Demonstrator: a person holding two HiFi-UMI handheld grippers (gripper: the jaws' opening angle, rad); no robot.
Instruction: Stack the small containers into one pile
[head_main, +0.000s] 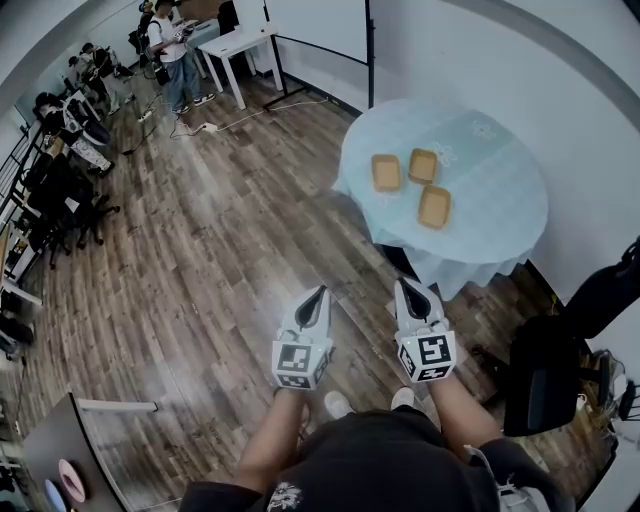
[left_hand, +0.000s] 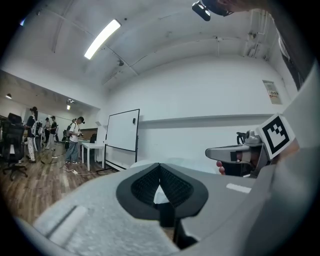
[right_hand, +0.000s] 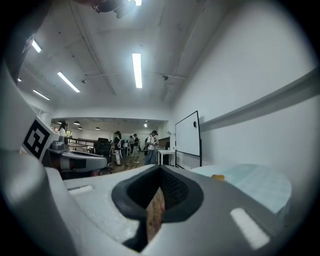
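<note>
Approach step. My left gripper (head_main: 319, 294) and right gripper (head_main: 406, 287) are empty, jaws pressed together. The small containers (head_main: 423, 165) lie unstacked toward the desk's (head_main: 500, 205) left edge. Next, I close in and spread one gripper's jaws.

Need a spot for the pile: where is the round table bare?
The table is bare across its right half, from the three containers to its right edge, and along the near edge. It is crowded only left of centre, where the containers sit close together.
</note>
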